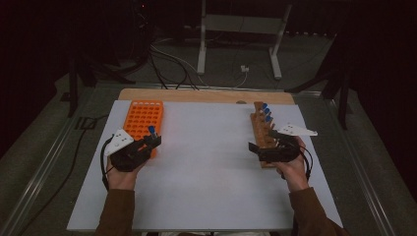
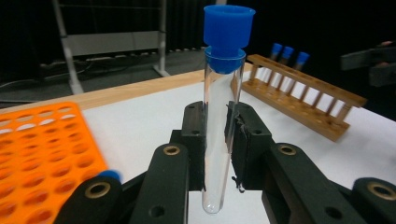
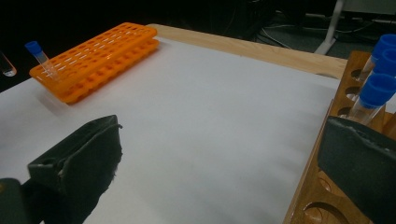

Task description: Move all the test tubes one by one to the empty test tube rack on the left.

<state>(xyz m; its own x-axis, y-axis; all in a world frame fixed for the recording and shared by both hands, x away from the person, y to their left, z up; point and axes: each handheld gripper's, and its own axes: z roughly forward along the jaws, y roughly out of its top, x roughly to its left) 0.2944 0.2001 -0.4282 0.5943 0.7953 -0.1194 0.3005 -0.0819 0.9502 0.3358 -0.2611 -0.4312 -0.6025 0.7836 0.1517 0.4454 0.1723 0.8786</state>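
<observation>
The left gripper (image 2: 217, 135) has its jaws clamped on a clear test tube (image 2: 219, 126) with a blue cap, held upright just off the near right corner of the orange rack (image 1: 144, 118) — one capped tube (image 3: 41, 58) already stands in a hole at that corner. The right gripper (image 1: 255, 147) rests with its jaws wide apart and nothing between them, one jaw over the near end of the wooden rack (image 1: 263, 135). Three blue-capped tubes (image 1: 266, 112) stand at that rack's far end. Between the two racks lies the bare white mat (image 1: 206, 162) — nothing blocks the way across. Beyond the table stands a metal frame (image 1: 241, 29) with cables on the floor.
</observation>
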